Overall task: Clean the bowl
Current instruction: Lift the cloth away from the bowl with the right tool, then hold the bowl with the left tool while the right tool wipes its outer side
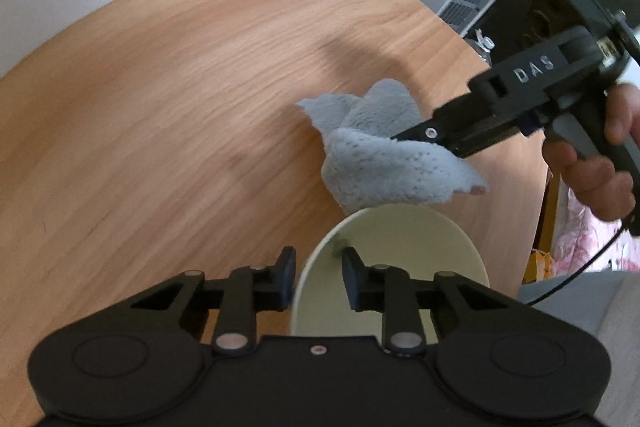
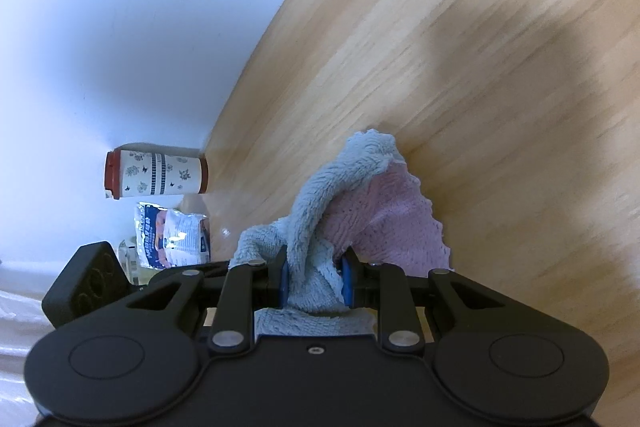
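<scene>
left gripper (image 1: pixel 318 277), wooden table (image 1: pixel 160 115), white wall (image 2: pixel 120 27) behind.

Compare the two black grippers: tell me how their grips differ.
The left gripper straddles the rim of the pale green bowl, one finger inside, one outside; the right gripper is shut on the fluffy blue-and-pink cloth. The left's jaws stand apart around a thin wall; the right's are packed with cloth. Both are black, two-fingered.

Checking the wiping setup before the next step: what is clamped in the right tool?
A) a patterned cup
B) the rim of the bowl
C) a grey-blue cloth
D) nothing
C: the right tool has its blue pads pressed on a bunched grey-blue cloth, which hangs just above the bowl in the left wrist view.
</scene>
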`<state>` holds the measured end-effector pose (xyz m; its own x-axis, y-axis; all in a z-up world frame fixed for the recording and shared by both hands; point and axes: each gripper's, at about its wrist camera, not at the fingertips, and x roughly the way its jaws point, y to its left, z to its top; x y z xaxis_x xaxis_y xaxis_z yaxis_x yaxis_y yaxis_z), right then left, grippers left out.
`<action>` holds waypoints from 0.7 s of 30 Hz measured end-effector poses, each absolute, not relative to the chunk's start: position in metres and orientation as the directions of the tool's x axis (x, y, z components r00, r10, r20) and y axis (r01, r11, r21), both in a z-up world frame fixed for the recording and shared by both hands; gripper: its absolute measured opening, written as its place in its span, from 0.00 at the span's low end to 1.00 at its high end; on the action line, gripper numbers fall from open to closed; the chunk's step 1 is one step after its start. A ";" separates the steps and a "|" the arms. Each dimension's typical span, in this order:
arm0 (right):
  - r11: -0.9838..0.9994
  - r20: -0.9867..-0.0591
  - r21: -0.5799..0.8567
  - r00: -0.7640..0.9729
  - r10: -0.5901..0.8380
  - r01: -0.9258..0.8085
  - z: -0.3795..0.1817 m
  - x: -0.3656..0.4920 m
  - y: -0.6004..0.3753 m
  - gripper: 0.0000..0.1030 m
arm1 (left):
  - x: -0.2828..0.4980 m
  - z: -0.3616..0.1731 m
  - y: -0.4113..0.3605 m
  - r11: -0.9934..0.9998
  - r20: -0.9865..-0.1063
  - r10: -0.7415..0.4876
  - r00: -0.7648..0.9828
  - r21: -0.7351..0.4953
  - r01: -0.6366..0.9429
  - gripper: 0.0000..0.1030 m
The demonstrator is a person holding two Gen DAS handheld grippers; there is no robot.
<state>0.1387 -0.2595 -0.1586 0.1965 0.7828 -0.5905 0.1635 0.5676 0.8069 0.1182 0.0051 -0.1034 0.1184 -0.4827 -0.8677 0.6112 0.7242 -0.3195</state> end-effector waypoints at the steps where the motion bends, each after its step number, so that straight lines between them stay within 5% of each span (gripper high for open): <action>1: 0.567 -0.589 0.808 0.195 0.784 0.164 -0.158 0.139 -0.260 0.26 | 0.114 -0.103 0.006 0.717 -0.865 -0.484 0.131 -0.306 0.627 0.18; 12: 0.585 -0.604 0.794 0.096 0.792 0.169 -0.165 0.159 -0.246 0.26 | 0.077 -0.102 0.022 0.848 -0.829 -0.452 0.329 -0.285 0.447 0.07; 21: 0.663 -0.669 0.737 0.002 0.743 0.129 -0.164 0.177 -0.199 0.26 | 0.040 -0.105 0.049 0.943 -0.798 -0.323 0.508 -0.316 0.104 0.08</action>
<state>0.1772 -0.1991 -0.1644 0.0019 0.7433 -0.6690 0.1286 0.6632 0.7373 0.0402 0.0489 -0.1054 0.5083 -0.3231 -0.7982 0.1038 0.9432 -0.3157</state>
